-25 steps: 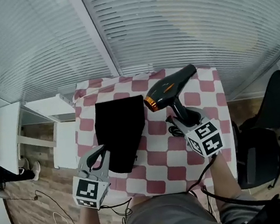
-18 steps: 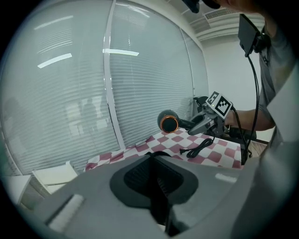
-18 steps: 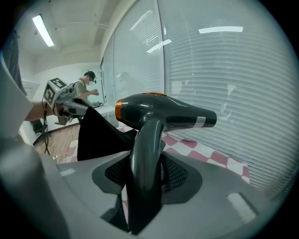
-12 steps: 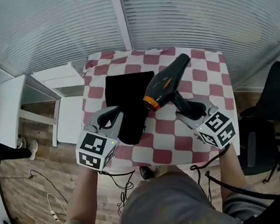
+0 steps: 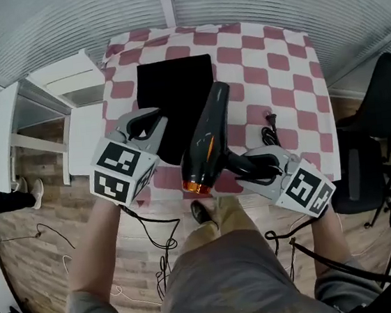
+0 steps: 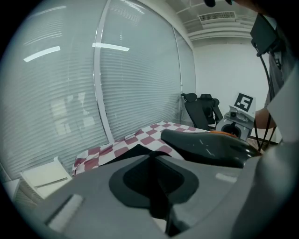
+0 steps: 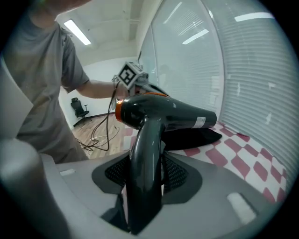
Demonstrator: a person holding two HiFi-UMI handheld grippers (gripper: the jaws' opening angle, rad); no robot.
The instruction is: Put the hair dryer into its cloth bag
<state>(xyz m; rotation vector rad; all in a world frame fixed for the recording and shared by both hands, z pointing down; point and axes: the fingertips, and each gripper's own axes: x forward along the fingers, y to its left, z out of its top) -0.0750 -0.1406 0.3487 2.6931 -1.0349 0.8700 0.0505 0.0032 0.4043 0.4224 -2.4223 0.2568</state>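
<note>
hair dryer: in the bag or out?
Out. Right gripper holds the hair dryer by its handle; the black cloth bag lies on the table beside it.

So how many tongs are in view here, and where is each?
2. The left tongs pinch the cloth bag at its left edge; the right tongs grip the hair dryer by its handle, to the bag's right. None seems hidden.

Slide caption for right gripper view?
Right claw grips hair dryer by its handle; black cloth bag lies beyond on checkered tablecloth.
</note>
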